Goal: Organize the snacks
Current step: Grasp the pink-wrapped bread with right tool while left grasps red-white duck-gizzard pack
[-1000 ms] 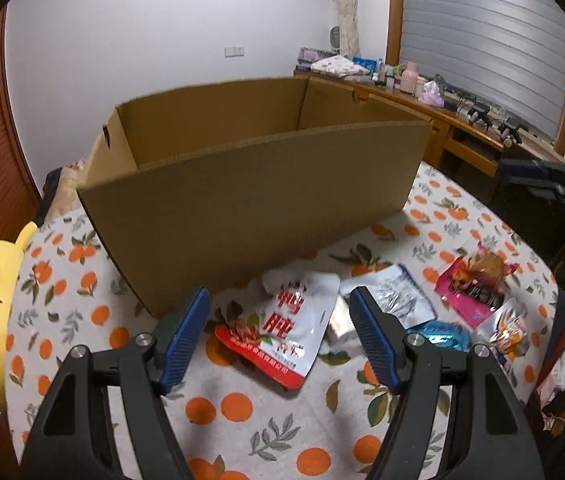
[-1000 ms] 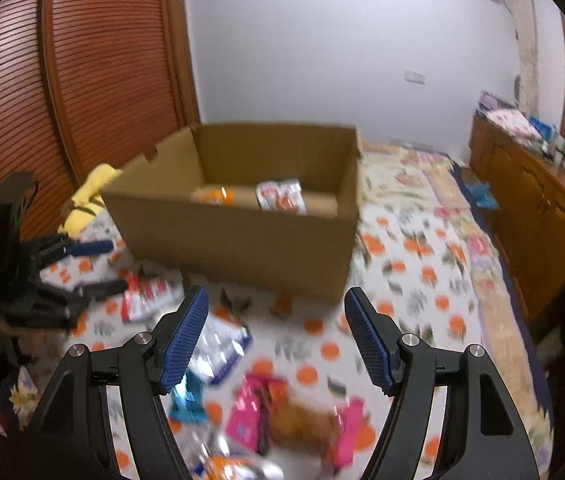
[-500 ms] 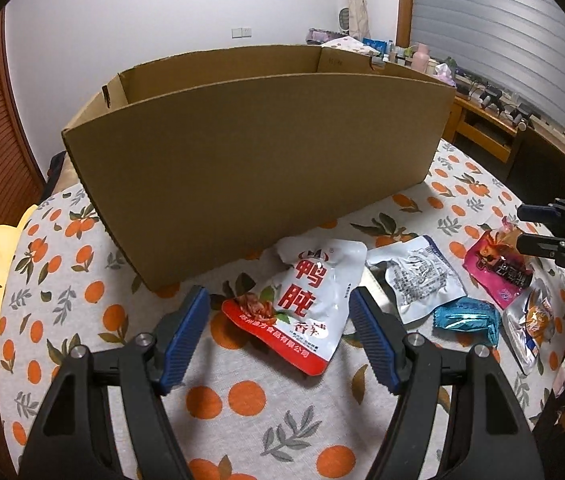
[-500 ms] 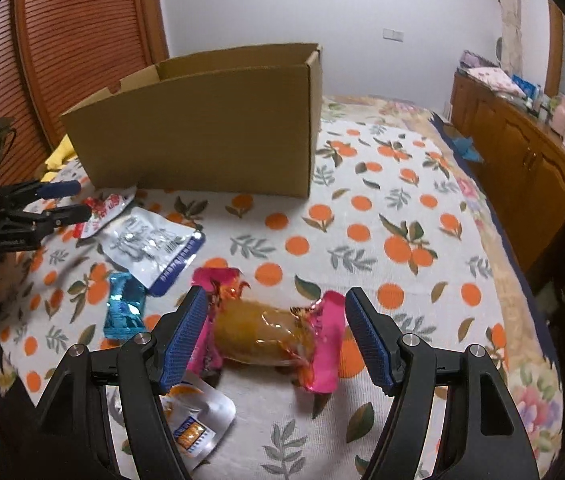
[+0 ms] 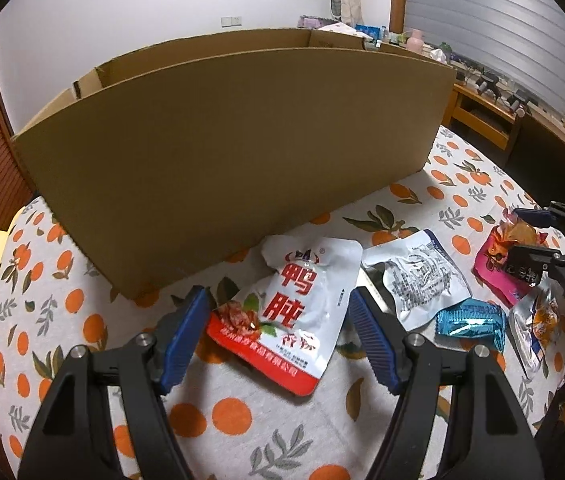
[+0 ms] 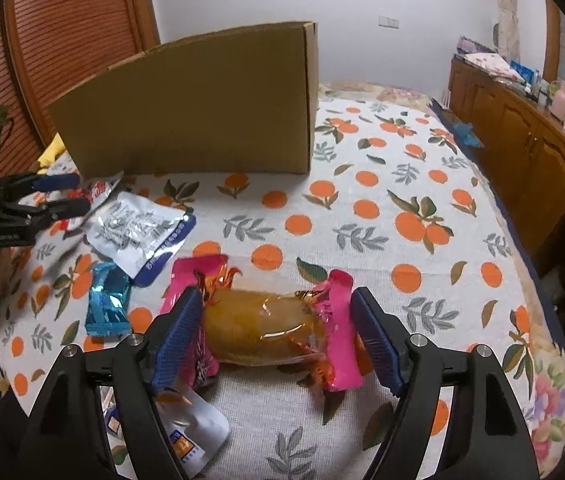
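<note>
I see the bed's orange-print bedspread (image 6: 382, 208) carrying everything. On it stands the cardboard box (image 5: 234, 152), open at the top, its long wall facing my left camera. The snacks lie in front of that wall. Largest is the white-and-red pouch (image 5: 294, 312) with red characters, flat on the spread between my left tongs (image 5: 278, 332), whose blue pads stand apart on either side of it without pressing. To its right lies a silver packet with a blue edge (image 5: 422, 280), then a small shiny blue wrapper (image 5: 470, 322). My right tongs (image 6: 274, 332) have just been opening; their pads straddle the pink-ended wrapper with a golden pastry (image 6: 258, 332), the left pad close against its crinkled end, and I see no squeeze on it. A white sachet (image 6: 190, 436) lies under the left finger.
</note>
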`<state>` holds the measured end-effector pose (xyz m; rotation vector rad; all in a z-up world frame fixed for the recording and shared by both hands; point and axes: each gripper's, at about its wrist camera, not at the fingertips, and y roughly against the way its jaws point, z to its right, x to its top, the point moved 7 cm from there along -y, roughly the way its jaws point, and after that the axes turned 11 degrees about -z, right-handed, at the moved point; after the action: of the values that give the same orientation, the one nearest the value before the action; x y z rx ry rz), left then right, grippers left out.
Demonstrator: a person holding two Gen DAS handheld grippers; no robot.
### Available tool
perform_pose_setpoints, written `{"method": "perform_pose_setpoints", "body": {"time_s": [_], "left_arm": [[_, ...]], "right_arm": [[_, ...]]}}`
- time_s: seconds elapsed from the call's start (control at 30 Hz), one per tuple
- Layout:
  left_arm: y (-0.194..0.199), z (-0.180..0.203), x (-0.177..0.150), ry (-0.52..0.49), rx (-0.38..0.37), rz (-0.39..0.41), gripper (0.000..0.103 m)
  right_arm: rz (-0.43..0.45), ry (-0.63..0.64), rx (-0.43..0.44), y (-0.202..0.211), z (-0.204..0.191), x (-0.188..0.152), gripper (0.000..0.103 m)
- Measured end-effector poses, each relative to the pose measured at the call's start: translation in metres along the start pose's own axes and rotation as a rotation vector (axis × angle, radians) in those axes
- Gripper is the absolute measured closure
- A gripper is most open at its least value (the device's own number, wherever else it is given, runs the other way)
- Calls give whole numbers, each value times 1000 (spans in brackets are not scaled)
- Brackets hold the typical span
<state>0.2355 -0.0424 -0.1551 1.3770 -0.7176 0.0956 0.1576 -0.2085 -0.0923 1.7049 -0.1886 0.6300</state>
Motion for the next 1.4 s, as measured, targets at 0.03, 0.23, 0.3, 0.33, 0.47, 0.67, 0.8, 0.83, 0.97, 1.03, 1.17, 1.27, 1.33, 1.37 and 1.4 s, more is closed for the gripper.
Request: {"method": "perform_pose_setpoints", "body": {"time_s": [0.03, 0.23, 0.3, 0.33, 0.47, 0.67, 0.8, 0.83, 0.97, 1.03, 1.17, 1.27, 1.33, 1.37, 1.4], "left_arm": [[-2, 1, 2, -2, -4, -6, 30], [-8, -1, 8, 6, -32, -27, 30], [-9, -2, 9, 11, -49, -35, 30], [-10, -3, 9, 17, -62, -39, 30], [-12, -9, 7, 57, -118, -47, 30], [-9, -18, -1, 87, -146, -48, 30], [-7, -22, -6, 61, -107, -54, 35], [-7, -22, -7, 53, -94, -54, 35], [-8, -19, -8, 27, -48, -62, 34], [-9, -18, -7, 11, -19, -68, 32], [-12, -16, -4, -6, 2, -69, 31], [-10, -17, -7, -11, -4, -65, 35], [-7, -16, -10, -31, -6, -58, 41], [-6, -15, -11, -39, -4, -55, 41], [-5, -15, -13, -40, -4, -54, 41]], "right_arm": [[-6, -6, 3, -1, 1, 0, 25], [-5, -10, 16, -3, 2, -1, 24], [-7, -7, 8, -3, 2, -1, 24], [-7, -5, 2, -3, 2, -1, 24], [-11, 1, -8, -5, 0, -1, 24], [-11, -12, 12, -5, 1, -1, 24], [-10, -22, 23, -5, 2, 0, 24], [-10, -22, 23, -5, 2, -1, 24], [-10, -22, 22, -5, 1, 0, 24], [-10, -21, 21, -5, 1, 0, 24], [-8, -15, 10, -5, 1, -1, 24], [-8, -14, 7, -5, 0, -1, 24], [-8, -14, 8, -5, 1, -1, 23], [-8, -13, 7, -5, 0, -1, 23], [-8, -13, 7, -5, 1, -1, 23]]}}
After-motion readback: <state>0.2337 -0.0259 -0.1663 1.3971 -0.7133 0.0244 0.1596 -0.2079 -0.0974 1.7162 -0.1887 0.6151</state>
